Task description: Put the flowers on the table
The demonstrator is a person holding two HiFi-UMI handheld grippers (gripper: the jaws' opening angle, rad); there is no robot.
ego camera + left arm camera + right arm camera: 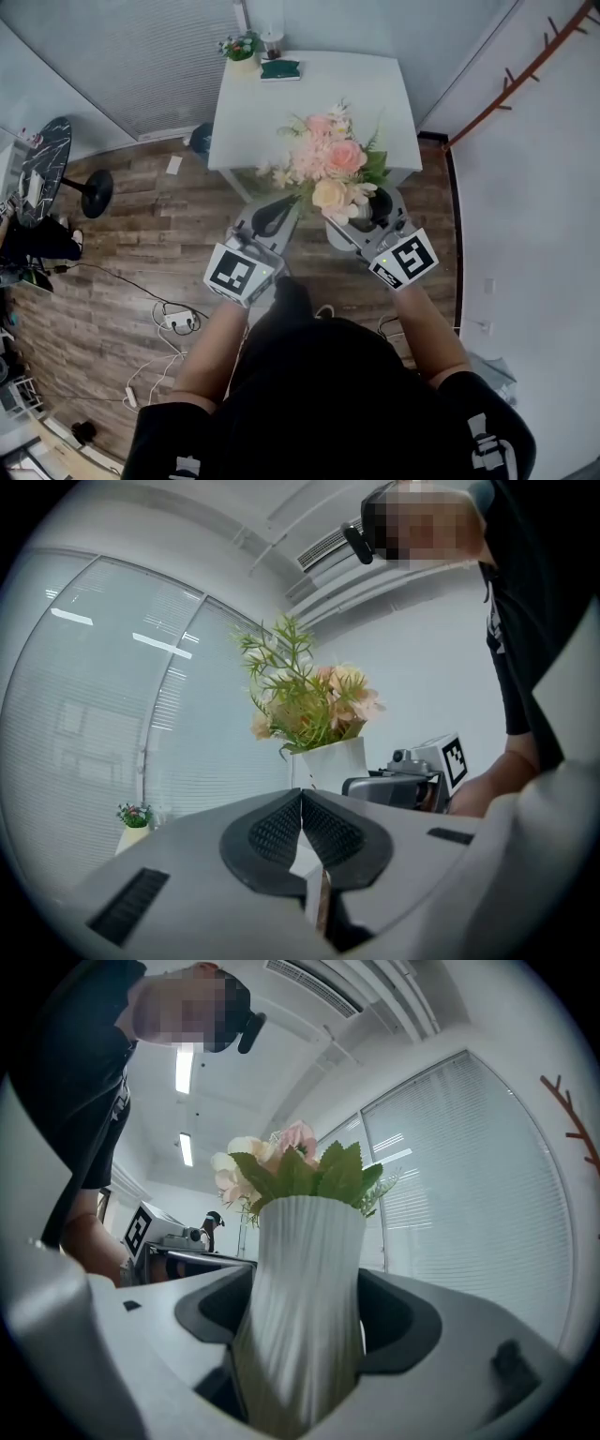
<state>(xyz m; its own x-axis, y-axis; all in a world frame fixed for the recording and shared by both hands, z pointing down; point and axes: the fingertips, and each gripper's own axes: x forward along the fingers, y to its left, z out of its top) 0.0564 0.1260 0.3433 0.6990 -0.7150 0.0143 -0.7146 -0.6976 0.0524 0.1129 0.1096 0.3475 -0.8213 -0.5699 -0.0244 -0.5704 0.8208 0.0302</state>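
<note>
Head view first: where are the flowers?

Bunch of pink and cream artificial flowers [328, 169], standing in a white ribbed vase [305, 1269]. It is carried in the air at the near edge of the white square table [281, 112], with wooden plank floor [141, 216] below. It is not set down yet.

Who has it?

Only the right gripper [305, 1321], whose jaws are clamped on the vase's lower body, one on each side. The left gripper [302, 829] is pressed together on nothing and sits just beside the vase.

What worries you?

The bouquet is broad and the vase narrow, so I judge the load top-heavy. With one grip set low, a quick swing could tip it between the pads. The glossy ribbing may also slide down if the squeeze eases. Coming in low could knock the base on the table edge.

Landing room?

Plenty. A small potted plant [242, 47] and a dark green book [280, 69] sit well apart, at the far side.
</note>
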